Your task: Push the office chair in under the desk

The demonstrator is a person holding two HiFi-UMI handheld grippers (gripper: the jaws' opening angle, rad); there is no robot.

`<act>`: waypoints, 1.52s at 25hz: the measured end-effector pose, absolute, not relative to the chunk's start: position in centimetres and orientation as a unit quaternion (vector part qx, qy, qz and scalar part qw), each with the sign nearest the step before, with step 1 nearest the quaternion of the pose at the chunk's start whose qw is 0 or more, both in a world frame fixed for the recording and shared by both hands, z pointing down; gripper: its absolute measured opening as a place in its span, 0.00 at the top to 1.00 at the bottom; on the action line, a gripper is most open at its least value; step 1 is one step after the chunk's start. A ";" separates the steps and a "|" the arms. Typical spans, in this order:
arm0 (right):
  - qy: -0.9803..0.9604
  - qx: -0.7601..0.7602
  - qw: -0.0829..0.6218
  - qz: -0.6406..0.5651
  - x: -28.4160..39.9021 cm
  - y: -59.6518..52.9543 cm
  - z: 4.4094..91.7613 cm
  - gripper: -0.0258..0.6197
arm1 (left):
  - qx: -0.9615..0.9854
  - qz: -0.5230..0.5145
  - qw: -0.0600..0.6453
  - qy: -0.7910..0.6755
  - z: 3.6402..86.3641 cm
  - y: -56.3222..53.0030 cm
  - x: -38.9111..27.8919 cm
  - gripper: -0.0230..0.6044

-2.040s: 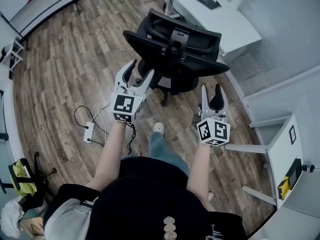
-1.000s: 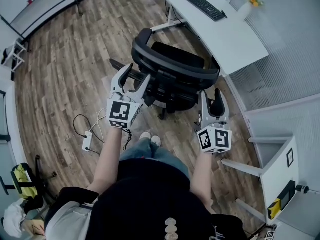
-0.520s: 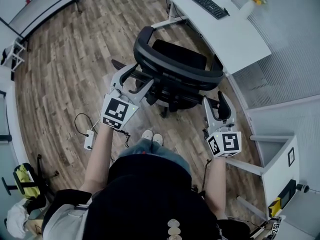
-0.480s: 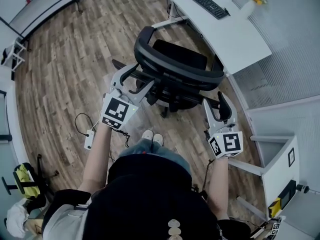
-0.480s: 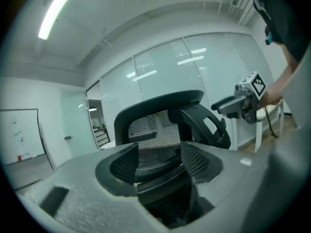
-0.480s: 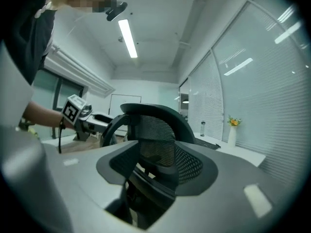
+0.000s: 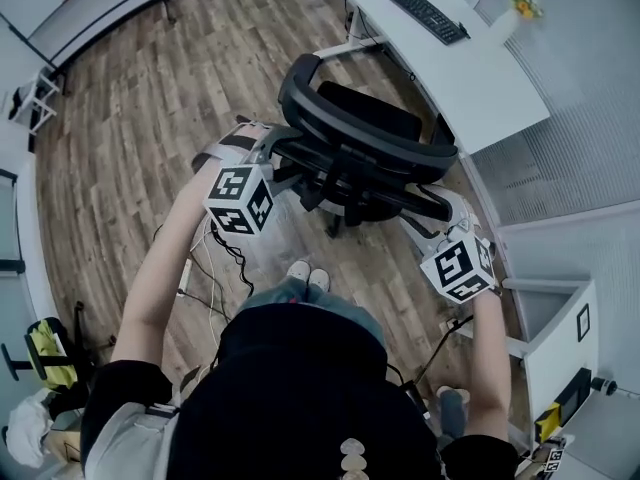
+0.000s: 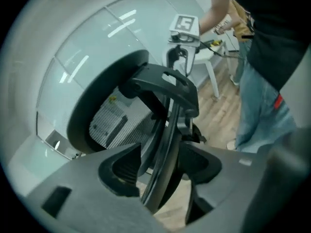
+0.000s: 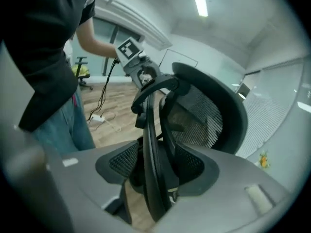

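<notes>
The black office chair [image 7: 365, 133] stands on the wood floor, its seat turned toward the white desk [image 7: 450, 58] and its mesh back toward me. My left gripper [image 7: 272, 153] reaches in at the left edge of the backrest. In the left gripper view the chair's back frame [image 8: 165, 130] runs between the jaws of the left gripper [image 8: 163, 171], with a gap at one pad. My right gripper [image 7: 432, 208] is at the backrest's right edge. Its jaws are opening, and in the right gripper view the frame bar [image 9: 150, 130] runs between the jaws of the right gripper [image 9: 155, 166], ungripped.
A keyboard [image 7: 418, 10] and a small yellow plant [image 7: 522, 6] sit on the desk. A power strip with cables [image 7: 200, 258] lies on the floor at my left. White table legs [image 7: 520, 318] stand at my right. My feet [image 7: 305, 273] are just behind the chair base.
Both grippers have swung inward from behind the chair onto the two side edges of its backrest. The chair has turned and stands a little nearer the desk.
</notes>
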State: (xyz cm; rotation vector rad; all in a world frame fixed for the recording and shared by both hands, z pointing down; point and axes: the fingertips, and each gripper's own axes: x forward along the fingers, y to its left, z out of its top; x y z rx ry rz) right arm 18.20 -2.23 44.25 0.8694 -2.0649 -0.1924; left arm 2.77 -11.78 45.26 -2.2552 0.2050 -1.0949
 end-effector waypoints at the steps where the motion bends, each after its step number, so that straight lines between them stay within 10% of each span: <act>1: -0.820 0.330 0.459 -0.085 18.2 -2.3 44.9 0.60 | -0.840 -0.434 0.321 0.064 45.9 -11.9 2.7 0.56; 14: -0.757 0.209 0.611 -0.098 17.9 -3.7 51.3 0.62 | -0.739 -0.538 0.407 -0.004 50.1 -13.4 2.2 0.71; 38: -0.745 0.244 0.609 -0.119 17.7 -8.6 52.5 0.80 | -0.729 -0.567 0.382 -0.023 50.8 -17.6 2.7 0.74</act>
